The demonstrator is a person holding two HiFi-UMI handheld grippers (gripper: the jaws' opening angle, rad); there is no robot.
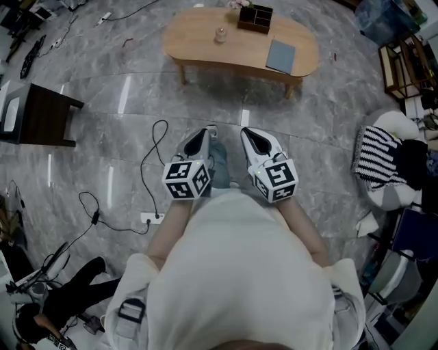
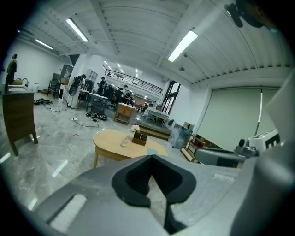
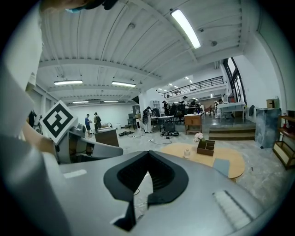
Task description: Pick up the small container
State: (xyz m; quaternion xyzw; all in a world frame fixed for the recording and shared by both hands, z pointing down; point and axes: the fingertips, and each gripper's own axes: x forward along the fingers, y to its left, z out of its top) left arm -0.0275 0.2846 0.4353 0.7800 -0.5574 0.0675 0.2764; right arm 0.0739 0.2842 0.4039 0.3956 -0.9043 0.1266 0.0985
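Observation:
The small clear container stands on the oval wooden table far ahead, beside a dark wooden organizer box and a grey-blue pad. My left gripper and right gripper hover side by side over the floor, well short of the table, both shut and holding nothing. In the left gripper view the shut left gripper points toward the table, with the container small in the distance. The right gripper view shows the shut right gripper and the container left of the box.
A dark side table stands at the left. A black cable and a power strip lie on the marble floor near my feet. A seat with striped cloth and a shelf are at the right. People stand far back.

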